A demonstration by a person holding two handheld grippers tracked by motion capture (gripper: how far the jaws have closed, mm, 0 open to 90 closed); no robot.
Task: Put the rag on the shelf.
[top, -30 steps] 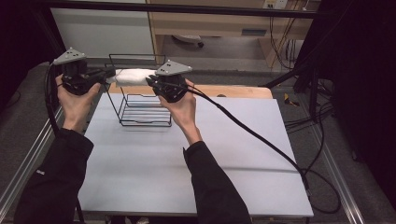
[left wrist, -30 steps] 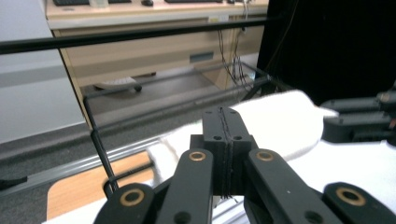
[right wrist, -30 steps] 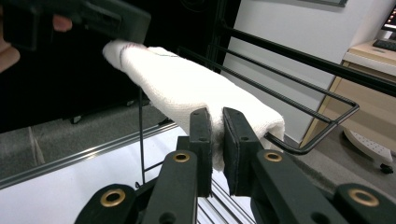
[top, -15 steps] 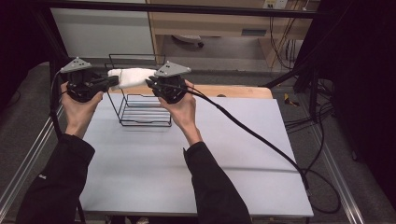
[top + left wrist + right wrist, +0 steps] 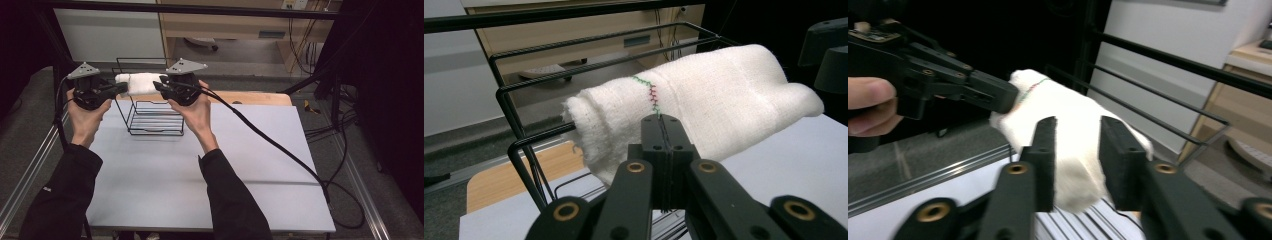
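One white towel, one wire rack, apparently two tongs.

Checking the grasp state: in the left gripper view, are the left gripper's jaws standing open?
No: the left gripper has its jaws pressed together, pinching the edge of the white cloth.

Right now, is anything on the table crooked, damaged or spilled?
Nothing stands out. The black wire rack stands upright on the table, and nothing is spilled. The white cloth is rolled and undamaged; the left gripper pinches its edge. The right gripper has just been opening its jaws, with the cloth's other end between them.
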